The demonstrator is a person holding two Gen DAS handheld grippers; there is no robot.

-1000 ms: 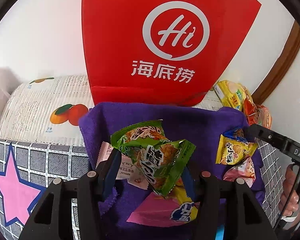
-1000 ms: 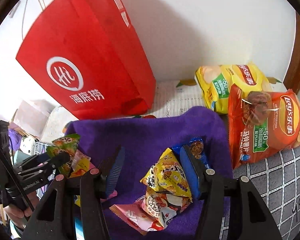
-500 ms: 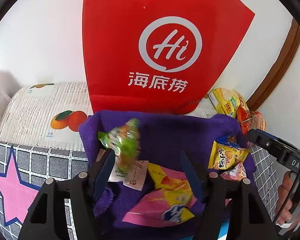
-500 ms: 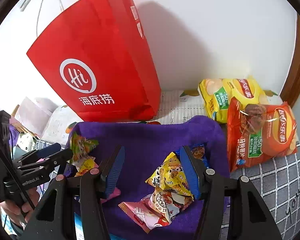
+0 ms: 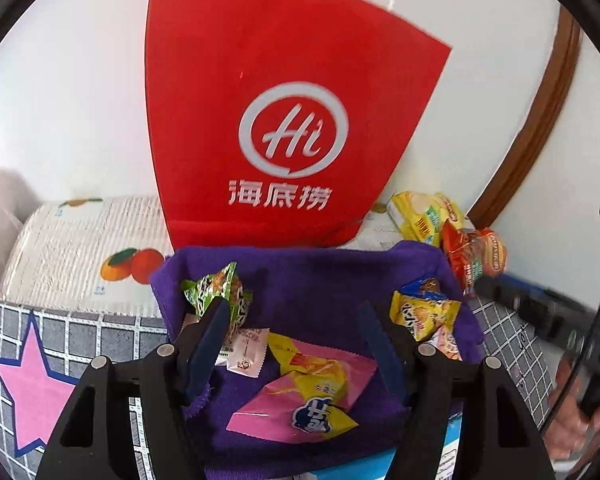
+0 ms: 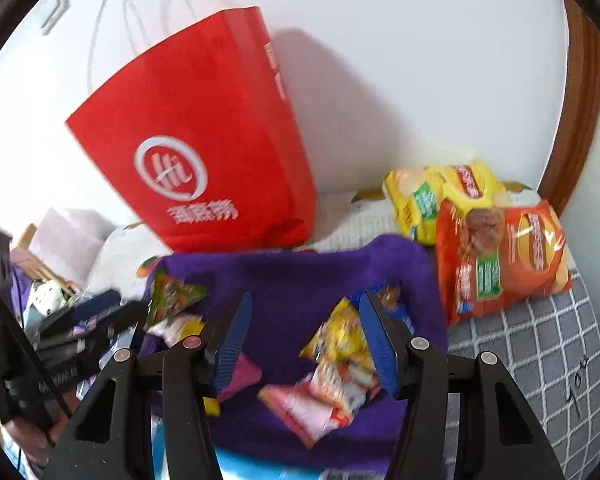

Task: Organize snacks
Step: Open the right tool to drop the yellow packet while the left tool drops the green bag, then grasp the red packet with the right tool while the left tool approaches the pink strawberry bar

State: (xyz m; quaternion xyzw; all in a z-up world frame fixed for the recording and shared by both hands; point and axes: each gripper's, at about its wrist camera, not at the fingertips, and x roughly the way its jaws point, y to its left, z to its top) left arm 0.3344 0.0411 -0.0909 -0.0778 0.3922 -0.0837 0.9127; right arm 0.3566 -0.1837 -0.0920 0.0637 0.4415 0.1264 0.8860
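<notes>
On the purple fleece cloth point(image 5: 324, 280) lining the low box, the small snack packets are lying in two loose groups. The left gripper point(image 5: 292, 336) is hovering with its jaws standing apart and nothing between them; the green foil snack packet point(image 5: 216, 292) is resting at about ten o'clock of it, just past the left fingertip, with a white sachet point(image 5: 246, 350) beside it and a pink-and-yellow packet point(image 5: 312, 396) lying at six o'clock. The right gripper point(image 6: 304, 332) is also standing unclenched: the yellow crinkled snack packet point(image 6: 342, 336) is sitting against the inner face of its right finger, but the opposite pad is well clear, so nothing is being grasped. A pink printed packet point(image 6: 320, 400) is lying just below the yellow one. The red paper carrier bag point(image 6: 204, 152) is standing upright at twelve o'clock, with the yellow crisp bag point(image 6: 440, 196) and orange crisp bag point(image 6: 504, 256) at two o'clock. By this inspector's judgement, sorting is partly done. For the next pick, each gripper should be centring one packet, closing on its puffed middle and not a slippery sealed edge, and lifting clear without dragging the cloth.
</notes>
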